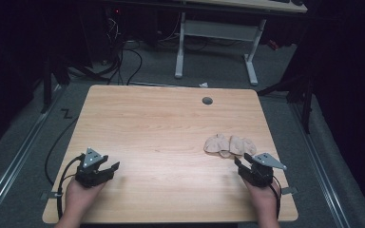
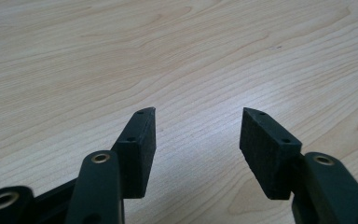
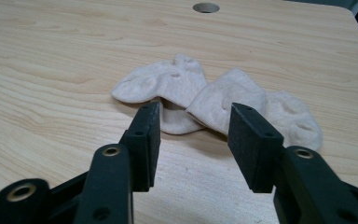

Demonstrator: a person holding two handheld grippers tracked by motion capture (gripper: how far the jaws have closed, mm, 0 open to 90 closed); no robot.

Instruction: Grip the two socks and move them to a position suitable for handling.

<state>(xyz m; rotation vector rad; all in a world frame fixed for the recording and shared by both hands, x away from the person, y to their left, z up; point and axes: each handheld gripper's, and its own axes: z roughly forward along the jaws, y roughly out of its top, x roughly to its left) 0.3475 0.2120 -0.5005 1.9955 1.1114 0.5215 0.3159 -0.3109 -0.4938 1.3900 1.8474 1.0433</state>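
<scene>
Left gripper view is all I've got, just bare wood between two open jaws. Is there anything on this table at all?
Observer: Yes, a pair of beige socks lies on the table's right side, just ahead of the right gripper.
Operator: Are the socks apart or touching?
Observer: They overlap; in the right gripper view one sock lies partly against the other sock.
Operator: Is the right gripper holding them?
Observer: No, its jaws are open, short of the socks.
Operator: And where's my gripper?
Observer: The left gripper sits near the table's front left corner.
</scene>
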